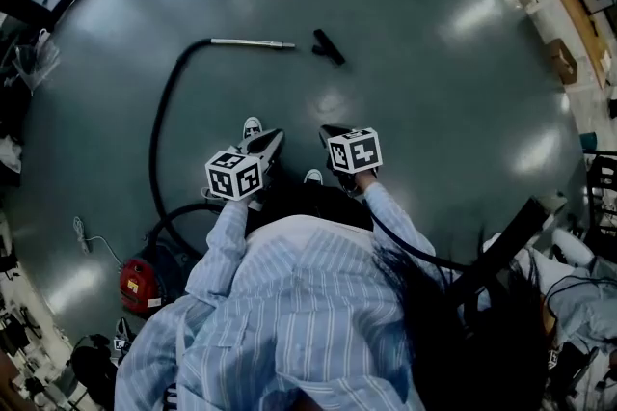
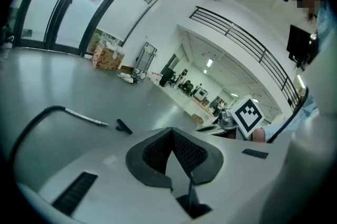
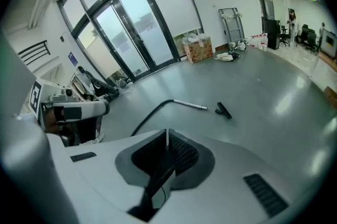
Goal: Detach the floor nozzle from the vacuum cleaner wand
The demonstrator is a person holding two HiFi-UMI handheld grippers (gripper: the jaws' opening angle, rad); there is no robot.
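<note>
Head view has the floor nozzle (image 1: 328,46) lying on the grey floor (image 1: 434,91) at about twelve o'clock from me, well ahead of both grippers. It sits just beside the free end of the wand (image 1: 253,42), with a small gap of floor between them, so I judge the two already apart. The wand's long axis runs nine to three o'clock and its open end points to three, toward the nozzle. The nozzle's long bar slants from roughly half past ten to half past four. A black hose (image 1: 159,124) curves from the wand's nine o'clock end down to the red vacuum cleaner (image 1: 140,286) at my seven o'clock. My left gripper (image 1: 270,141) has its jaws closed on nothing, and my right gripper (image 1: 333,131) has its jaws together too, bar a thin slit, also empty. The nozzle looks like small hard plastic: light and stiff, probably best taken across its middle. I expect the wand's smooth metal tube to be slippery and dragged by the hose, so I would hold it near the free end.
</note>
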